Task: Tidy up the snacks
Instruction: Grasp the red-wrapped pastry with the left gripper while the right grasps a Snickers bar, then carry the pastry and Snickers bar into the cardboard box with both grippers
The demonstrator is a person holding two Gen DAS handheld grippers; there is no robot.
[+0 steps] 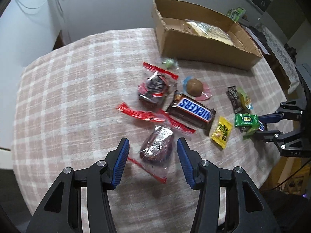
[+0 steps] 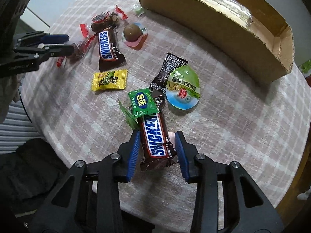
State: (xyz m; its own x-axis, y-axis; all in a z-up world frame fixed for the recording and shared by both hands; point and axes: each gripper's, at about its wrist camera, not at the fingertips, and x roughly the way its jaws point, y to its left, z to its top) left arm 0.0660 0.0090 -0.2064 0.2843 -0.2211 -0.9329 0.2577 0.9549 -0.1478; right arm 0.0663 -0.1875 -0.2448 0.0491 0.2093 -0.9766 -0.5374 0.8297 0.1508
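Snacks lie scattered on a pink plaid tablecloth (image 1: pixel 68 89). My left gripper (image 1: pixel 153 142) is open around a clear red-edged packet with a dark cake (image 1: pixel 158 145), its fingers apart from it. My right gripper (image 2: pixel 157 136) is open astride a Snickers bar (image 2: pixel 157 137); the left pad is close to or touching the wrapper. A green packet (image 2: pixel 142 102) lies across that bar's far end. A second Snickers bar (image 1: pixel 191 111) lies mid-table. An open cardboard box (image 1: pixel 202 44) stands at the back with a clear packet (image 1: pixel 206 30) inside.
A yellow candy (image 2: pixel 109 79), a black sachet (image 2: pixel 167 70), a round green-lidded cup (image 2: pixel 183 88), a brown ball in a clear pink cup (image 2: pixel 132 32), another cake packet (image 1: pixel 155 89) and a small green candy (image 1: pixel 169 62) lie around. The table edge (image 2: pixel 287 200) curves near right.
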